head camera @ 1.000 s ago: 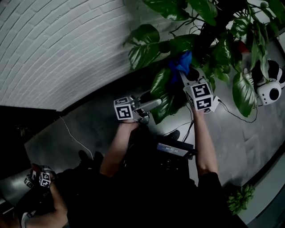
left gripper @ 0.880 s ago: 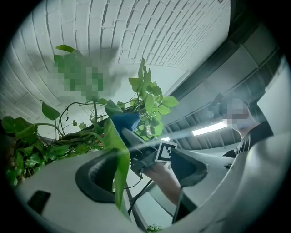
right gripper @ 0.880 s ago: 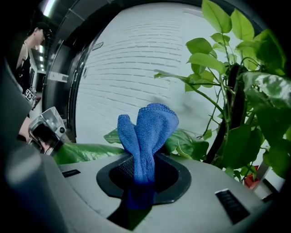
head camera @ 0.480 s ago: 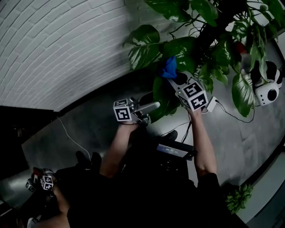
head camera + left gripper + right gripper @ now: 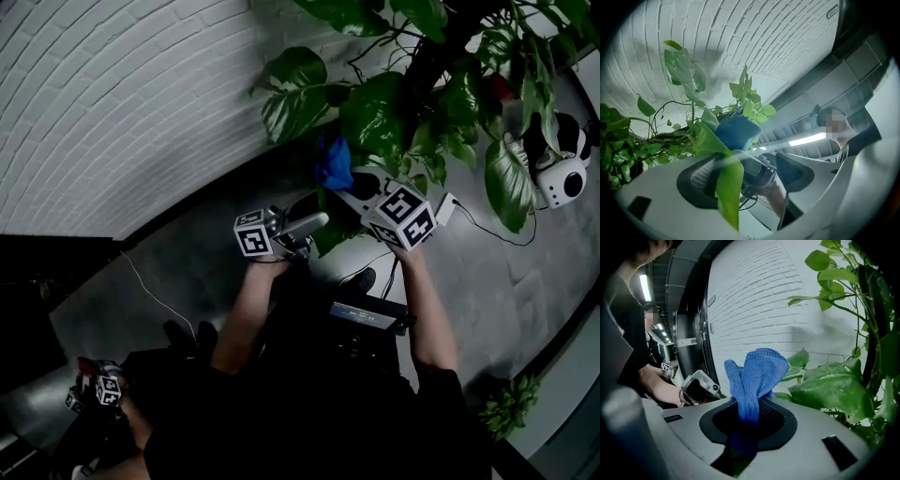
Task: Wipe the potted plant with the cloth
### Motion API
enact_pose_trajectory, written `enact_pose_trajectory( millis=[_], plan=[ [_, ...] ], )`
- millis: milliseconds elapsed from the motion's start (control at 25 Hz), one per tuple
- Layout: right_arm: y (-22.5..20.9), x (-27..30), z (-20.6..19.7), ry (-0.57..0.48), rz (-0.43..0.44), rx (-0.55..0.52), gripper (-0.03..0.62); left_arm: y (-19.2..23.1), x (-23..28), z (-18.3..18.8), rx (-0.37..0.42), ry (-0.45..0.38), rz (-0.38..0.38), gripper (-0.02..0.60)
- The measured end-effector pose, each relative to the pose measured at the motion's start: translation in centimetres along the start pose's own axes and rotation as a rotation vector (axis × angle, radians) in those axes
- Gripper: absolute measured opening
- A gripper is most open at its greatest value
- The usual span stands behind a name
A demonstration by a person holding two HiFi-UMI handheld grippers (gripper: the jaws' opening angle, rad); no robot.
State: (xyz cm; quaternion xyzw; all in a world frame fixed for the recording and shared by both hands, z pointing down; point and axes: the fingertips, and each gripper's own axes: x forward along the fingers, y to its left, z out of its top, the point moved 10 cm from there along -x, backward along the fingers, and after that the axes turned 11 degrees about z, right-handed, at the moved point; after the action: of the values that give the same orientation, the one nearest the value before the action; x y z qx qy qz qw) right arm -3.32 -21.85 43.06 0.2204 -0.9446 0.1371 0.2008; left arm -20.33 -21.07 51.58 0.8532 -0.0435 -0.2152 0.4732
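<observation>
The potted plant (image 5: 412,103) spreads large green leaves across the top right of the head view. My right gripper (image 5: 345,178) is shut on a blue cloth (image 5: 332,161), which sticks up out of the jaws (image 5: 757,376) beside a broad leaf (image 5: 829,390). My left gripper (image 5: 319,223) is just left of it and lower, with its jaws open. In the left gripper view a long green leaf (image 5: 727,187) hangs between the open jaws, close against the left pad. The cloth (image 5: 736,132) and the right gripper show right behind that leaf.
A white brick wall (image 5: 122,94) runs along the left. A white and black panda-like object (image 5: 562,178) and a cable lie on the grey floor at right. A small plant (image 5: 511,408) sits at lower right. Another person's hand with a marker cube (image 5: 103,389) is at lower left.
My right gripper has carried the blue cloth left and down, out of the foliage and close to the left gripper. The left gripper has hardly moved.
</observation>
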Motion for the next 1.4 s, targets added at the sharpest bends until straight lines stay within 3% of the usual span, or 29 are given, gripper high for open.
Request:
enact_pose_trajectory(
  millis=[360,520,1120,1280,1400],
  plan=[
    [3.3,0.0,-1.9,-0.066,0.129,0.098,0.106,0.0,-0.2,0.0,-0.06,-0.072,-0.035,0.382],
    [4.7,0.2,-2.9,-0.096,0.179,0.152,0.106,-0.2,0.0,0.1,-0.046,-0.068,-0.059,0.383],
    [9.5,0.6,-7.4,-0.055,0.311,0.193,0.107,-0.6,0.1,0.1,-0.057,-0.083,-0.083,0.383],
    [8.6,-2.6,-6.9,-0.137,0.279,0.198,0.107,-0.3,-0.1,0.2,-0.047,-0.09,-0.066,0.383],
    [5.9,-6.5,-5.6,-0.218,0.153,0.176,0.107,0.1,-0.4,-0.2,-0.038,-0.069,-0.031,0.383]
  ],
)
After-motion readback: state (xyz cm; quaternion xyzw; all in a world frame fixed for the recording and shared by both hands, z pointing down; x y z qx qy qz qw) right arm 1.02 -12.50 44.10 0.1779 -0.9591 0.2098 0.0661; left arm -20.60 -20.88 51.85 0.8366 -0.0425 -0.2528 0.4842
